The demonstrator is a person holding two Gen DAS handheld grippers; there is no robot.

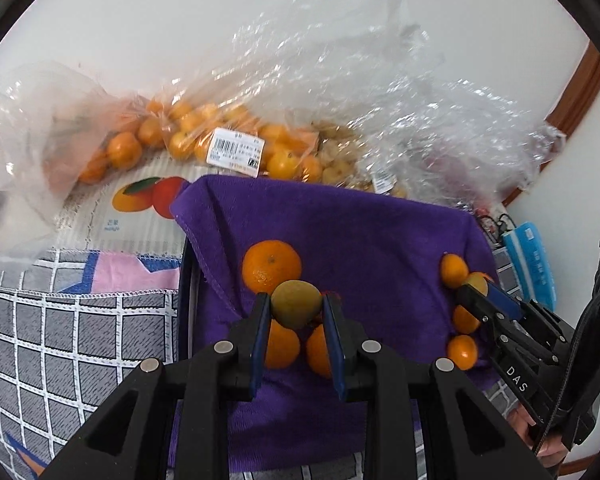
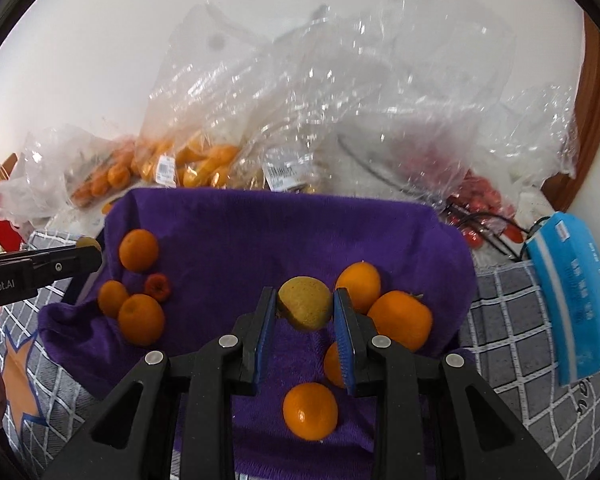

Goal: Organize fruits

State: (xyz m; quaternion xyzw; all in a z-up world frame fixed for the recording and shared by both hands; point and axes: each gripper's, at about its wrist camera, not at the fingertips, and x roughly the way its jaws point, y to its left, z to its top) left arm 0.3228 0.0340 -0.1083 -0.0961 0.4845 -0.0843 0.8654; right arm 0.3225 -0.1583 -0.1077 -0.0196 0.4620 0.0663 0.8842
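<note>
A purple towel (image 1: 360, 232) lines a tray and holds two groups of oranges. My left gripper (image 1: 296, 308) is shut on a greenish-yellow fruit (image 1: 296, 304) above the left group, near a big orange (image 1: 271, 266). My right gripper (image 2: 305, 305) is shut on a yellow speckled fruit (image 2: 306, 303) above the right group of oranges (image 2: 400, 320). The right gripper shows in the left wrist view (image 1: 478, 290) at the towel's right side. The left gripper shows in the right wrist view (image 2: 86, 254) at the towel's left edge. A small red fruit (image 2: 157, 286) lies among the left oranges.
Clear plastic bags of oranges (image 1: 204, 136) and of red fruit (image 2: 480, 200) are piled behind the towel against the wall. A blue tissue pack (image 2: 572, 300) lies to the right. A grey checked cloth (image 1: 60, 340) covers the surface around the tray.
</note>
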